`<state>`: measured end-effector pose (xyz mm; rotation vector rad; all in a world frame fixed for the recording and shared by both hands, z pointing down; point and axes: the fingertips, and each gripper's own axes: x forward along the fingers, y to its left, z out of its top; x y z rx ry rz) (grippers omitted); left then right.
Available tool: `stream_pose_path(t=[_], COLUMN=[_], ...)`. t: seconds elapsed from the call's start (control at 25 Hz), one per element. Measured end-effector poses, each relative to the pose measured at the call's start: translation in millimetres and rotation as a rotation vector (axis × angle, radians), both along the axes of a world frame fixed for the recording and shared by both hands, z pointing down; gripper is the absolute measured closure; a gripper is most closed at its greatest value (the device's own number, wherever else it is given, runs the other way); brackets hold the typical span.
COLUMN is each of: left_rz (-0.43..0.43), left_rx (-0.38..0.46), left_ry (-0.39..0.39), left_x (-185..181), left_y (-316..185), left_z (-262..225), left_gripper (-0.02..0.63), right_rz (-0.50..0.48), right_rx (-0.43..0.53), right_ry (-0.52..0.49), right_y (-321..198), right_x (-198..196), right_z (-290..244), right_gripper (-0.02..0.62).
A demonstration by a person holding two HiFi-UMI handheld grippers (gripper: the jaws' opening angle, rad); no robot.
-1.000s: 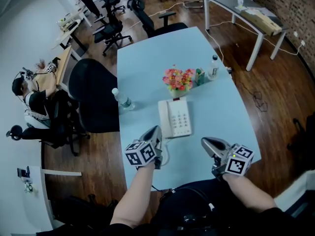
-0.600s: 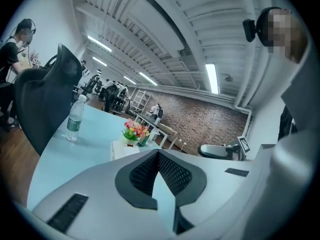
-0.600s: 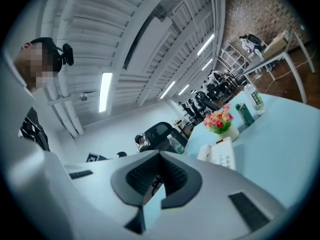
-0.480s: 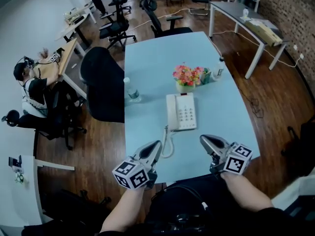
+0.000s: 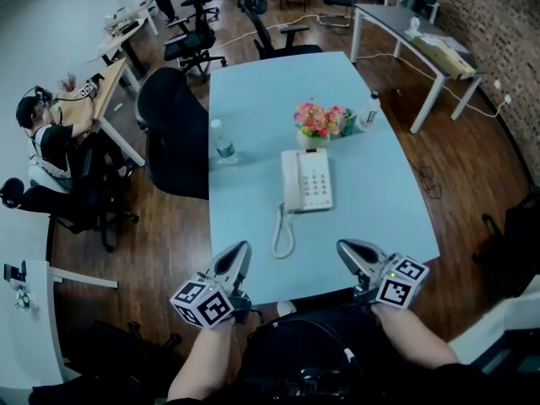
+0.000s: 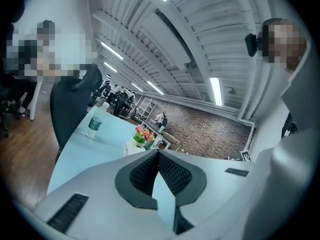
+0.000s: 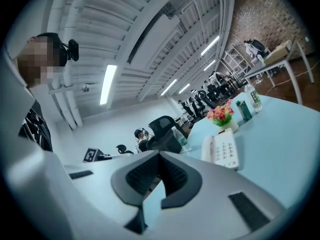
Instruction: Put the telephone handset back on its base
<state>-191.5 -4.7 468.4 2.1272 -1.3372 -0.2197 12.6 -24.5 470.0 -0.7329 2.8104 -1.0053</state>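
Note:
The white telephone (image 5: pixel 314 179) lies mid-table, and its handset (image 5: pixel 290 180) rests along the left side of the base. Its coiled cord (image 5: pixel 282 234) loops toward the near edge. The left gripper (image 5: pixel 240 258) is shut with nothing in it, at the table's near edge and left of the cord. My right gripper (image 5: pixel 348 251) is also shut and holds nothing, over the near edge right of the cord. In the left gripper view the gripper (image 6: pixel 158 154) shows its pads meeting. In the right gripper view the gripper (image 7: pixel 160 156) is shut, with the telephone (image 7: pixel 222 149) ahead of it.
A pot of flowers (image 5: pixel 316 121), a green carton (image 5: pixel 345 124) and a bottle (image 5: pixel 369 110) stand behind the phone on the light blue table (image 5: pixel 253 99). A water bottle (image 5: pixel 222 148) stands at the left edge by a black chair (image 5: pixel 173 137). A person (image 5: pixel 42 142) sits far left.
Both grippers have drawn back from the phone toward the near table edge, the left one farther and to the left. The phone has stayed in place.

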Motion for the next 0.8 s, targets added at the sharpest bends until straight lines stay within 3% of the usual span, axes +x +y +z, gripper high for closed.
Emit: stream_pose_path(t=[0.24,0.48,0.8], left_rz=[0.049,0.019,0.008], left_rx=[-0.02,-0.031,-0.053], left_ry=[0.016,0.061,0.009], left_x=[17,10,1], left_y=[22,32,34], left_z=[7,14,16], left_gripper=[0.606,0.606,0.606], right_rz=[-0.001,-0.016,-0.022], right_rx=[-0.023,-0.028,0.02], right_ry=[0.033,0.074,0.078], right_y=[26,40,35], right_x=[1,-4,-13], right_z=[22,30,14], right_gripper=[0.581,0.581,0.583])
